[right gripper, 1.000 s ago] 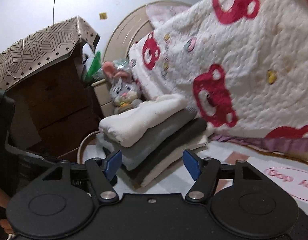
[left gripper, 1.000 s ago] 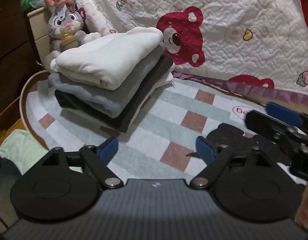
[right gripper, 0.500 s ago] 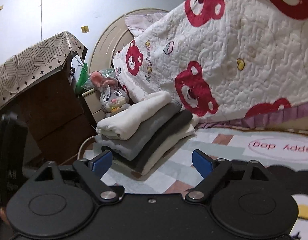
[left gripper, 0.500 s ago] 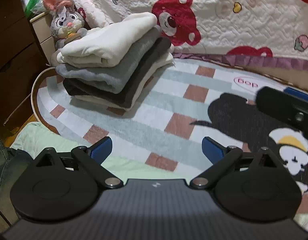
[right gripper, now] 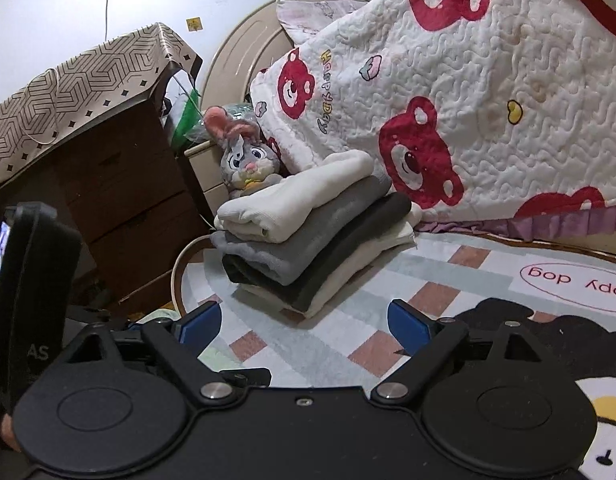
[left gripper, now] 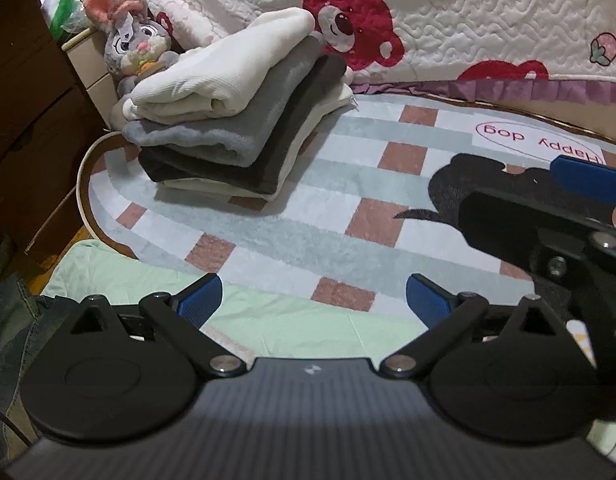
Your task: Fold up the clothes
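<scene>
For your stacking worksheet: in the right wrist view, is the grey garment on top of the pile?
No, a folded cream garment tops the pile, directly above the grey garment.

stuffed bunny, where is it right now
The stuffed bunny sits upper left in both views, behind the stack of folded clothes, between the bear-print quilt and the dark wooden dresser.

soft cloth stack [left gripper: 236, 120], quilted bedspread [left gripper: 487, 20]

The rug [left gripper: 300, 216] reads "Happy dog" upside down in a pink oval, and the bear quilt [right gripper: 487, 92] reads "Happy".
</scene>
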